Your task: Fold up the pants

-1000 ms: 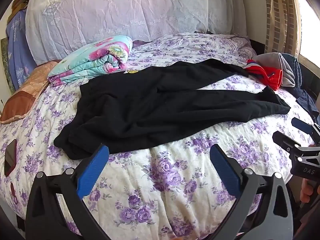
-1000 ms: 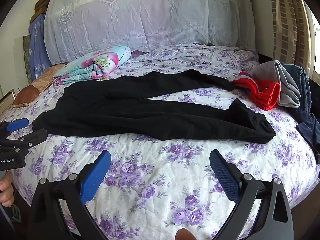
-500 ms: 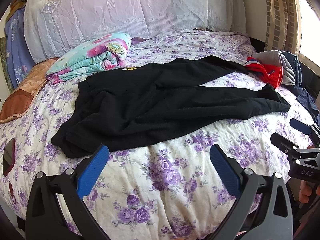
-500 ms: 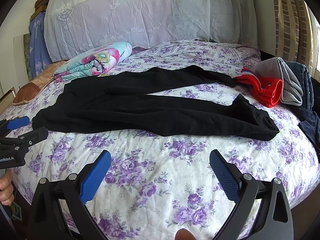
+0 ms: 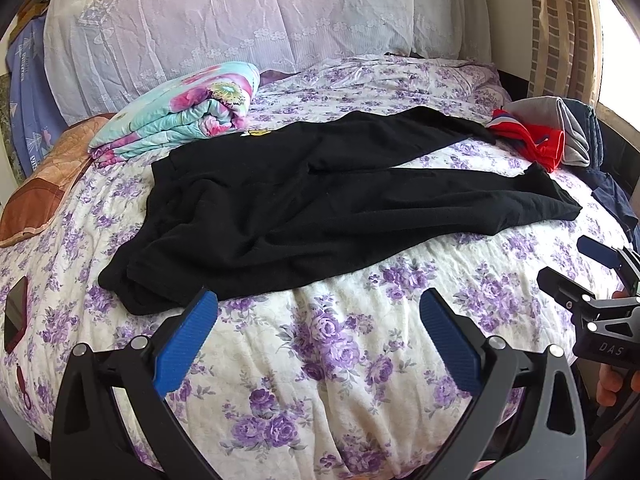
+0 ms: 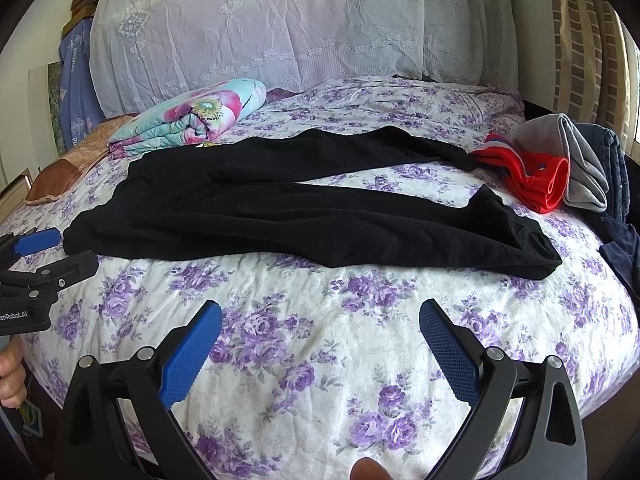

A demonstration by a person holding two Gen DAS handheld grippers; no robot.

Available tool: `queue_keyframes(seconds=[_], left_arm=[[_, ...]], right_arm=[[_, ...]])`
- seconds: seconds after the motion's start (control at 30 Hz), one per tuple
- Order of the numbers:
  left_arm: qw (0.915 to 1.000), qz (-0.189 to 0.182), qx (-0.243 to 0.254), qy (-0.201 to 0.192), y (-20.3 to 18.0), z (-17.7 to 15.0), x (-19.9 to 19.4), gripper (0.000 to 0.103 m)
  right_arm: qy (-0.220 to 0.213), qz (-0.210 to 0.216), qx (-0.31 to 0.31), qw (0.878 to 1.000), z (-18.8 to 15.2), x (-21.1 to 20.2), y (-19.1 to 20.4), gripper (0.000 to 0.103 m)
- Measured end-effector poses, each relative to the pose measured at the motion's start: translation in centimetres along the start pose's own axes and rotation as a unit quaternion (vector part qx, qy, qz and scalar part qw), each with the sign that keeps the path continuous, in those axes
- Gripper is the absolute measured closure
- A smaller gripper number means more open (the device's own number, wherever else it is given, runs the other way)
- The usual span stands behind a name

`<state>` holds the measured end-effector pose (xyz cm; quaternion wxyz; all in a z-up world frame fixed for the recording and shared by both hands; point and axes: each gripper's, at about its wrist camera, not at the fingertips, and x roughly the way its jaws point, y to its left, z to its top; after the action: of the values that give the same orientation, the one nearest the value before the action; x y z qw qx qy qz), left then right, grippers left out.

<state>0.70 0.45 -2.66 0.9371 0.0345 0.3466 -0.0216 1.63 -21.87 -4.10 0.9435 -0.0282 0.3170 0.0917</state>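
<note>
Both the left gripper (image 5: 318,316) and right gripper (image 6: 320,316) hover level, jaws spread wide and empty, pointing toward twelve o'clock at the black pants (image 5: 320,200) on the bed (image 5: 340,360).

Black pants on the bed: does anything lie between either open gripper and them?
Nothing visible does. Only bare floral bedspread lies between the left gripper and the black pants, and likewise ahead of the right gripper.

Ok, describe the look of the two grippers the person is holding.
Both look alike. The left gripper has a black angular frame with silver rivets and two fingers faced with ribbed blue pads. The right gripper has the same black frame and blue pads. White lettering marks their bodies: "DAS" on the right one, "enRobot.AI" on the left. No sleeves or cables show.
</note>
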Motion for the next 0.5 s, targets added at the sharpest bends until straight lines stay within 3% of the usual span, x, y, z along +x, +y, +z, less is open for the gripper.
queue_keyframes(seconds=[0.5], left_arm=[[1.0,0.0,0.0,0.003,0.03,0.18,0.03,0.004]], right_arm=[[0.003,0.001,-0.002,1.0,-0.15,0.25,0.07,0.004]])
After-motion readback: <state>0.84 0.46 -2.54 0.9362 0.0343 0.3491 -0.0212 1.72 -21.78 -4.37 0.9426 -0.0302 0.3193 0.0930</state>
